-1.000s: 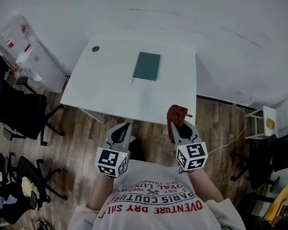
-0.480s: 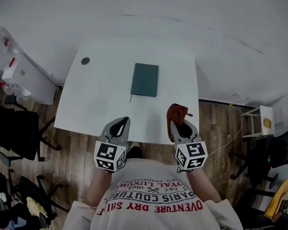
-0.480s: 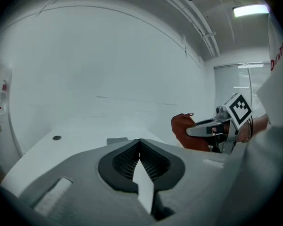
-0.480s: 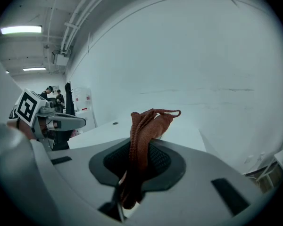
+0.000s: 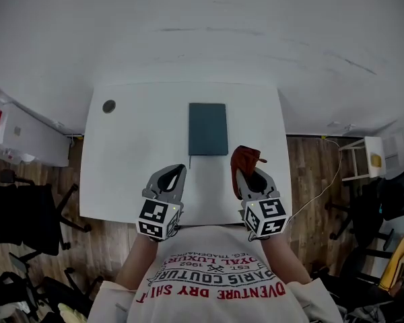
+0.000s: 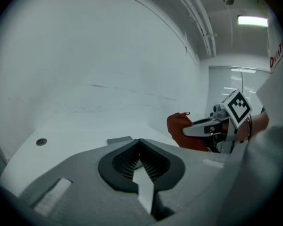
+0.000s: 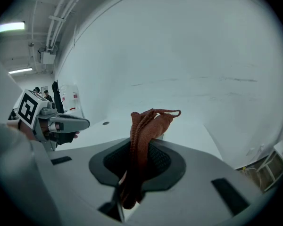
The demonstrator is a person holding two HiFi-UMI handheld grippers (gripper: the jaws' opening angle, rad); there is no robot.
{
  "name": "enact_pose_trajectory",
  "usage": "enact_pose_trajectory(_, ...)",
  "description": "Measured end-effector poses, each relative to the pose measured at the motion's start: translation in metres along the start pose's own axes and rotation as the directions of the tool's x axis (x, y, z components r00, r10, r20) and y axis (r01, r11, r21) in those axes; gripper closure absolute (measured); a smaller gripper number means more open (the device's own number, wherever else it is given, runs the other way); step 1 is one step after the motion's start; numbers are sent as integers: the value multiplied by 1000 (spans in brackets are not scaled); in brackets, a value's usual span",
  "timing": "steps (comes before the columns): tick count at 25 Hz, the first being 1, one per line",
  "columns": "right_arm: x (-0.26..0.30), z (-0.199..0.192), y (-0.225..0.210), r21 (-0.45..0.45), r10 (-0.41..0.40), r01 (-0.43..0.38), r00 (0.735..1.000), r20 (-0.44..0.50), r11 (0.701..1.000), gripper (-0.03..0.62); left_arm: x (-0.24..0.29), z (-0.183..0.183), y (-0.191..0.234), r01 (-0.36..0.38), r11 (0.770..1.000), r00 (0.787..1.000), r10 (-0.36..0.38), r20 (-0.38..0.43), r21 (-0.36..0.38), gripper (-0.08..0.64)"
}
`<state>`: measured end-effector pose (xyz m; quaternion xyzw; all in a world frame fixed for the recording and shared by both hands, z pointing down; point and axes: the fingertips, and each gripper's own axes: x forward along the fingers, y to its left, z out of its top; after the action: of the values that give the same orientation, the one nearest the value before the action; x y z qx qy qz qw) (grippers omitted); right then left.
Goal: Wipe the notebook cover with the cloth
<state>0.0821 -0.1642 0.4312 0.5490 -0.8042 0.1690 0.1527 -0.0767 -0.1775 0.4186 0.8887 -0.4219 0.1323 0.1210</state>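
Plainly, the wipe is not yet begun. The notebook [image 5: 208, 129] is seen lying flat and closed at the middle of the table [image 5: 131, 160], its long axis running straight away from the person. The cloth [image 5: 245, 159] is clamped in the fingers of the right gripper [image 5: 246, 169], and it is bunched into a red-brown wad that stands up past the tips. The left gripper [image 5: 180, 169] is held with its fingers pressed together on nothing. Both grippers are held over the near part of the table, one at each side of the notebook's near end. The cloth is placed just beside the near right corner, apart from the cover. The notebook thus lies ahead and to the left of the cloth. A short forward and leftward carry, then a lowering, is judged to be called for, with strokes likely laid along the long axis.
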Motion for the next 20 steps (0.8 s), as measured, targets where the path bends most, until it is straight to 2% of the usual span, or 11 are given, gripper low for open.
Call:
enact_pose_trajectory(9, 53, -24, -12, 11, -17, 18, 994, -106, 1000, 512, 56, -45, 19, 77, 994, 989, -86, -124, -75, 551)
enact_pose_trajectory(15, 93, -36, -18, 16, 33, -31, 986, -165, 999, 512, 98, -70, 36, 87, 983, 980, -113, -162, -160, 551)
enact_pose_trajectory(20, 125, -38, -23, 7, 77, -77, 976, -202, 997, 512, 127, -91, 40, 101, 979, 964, -140, -228, -177, 551)
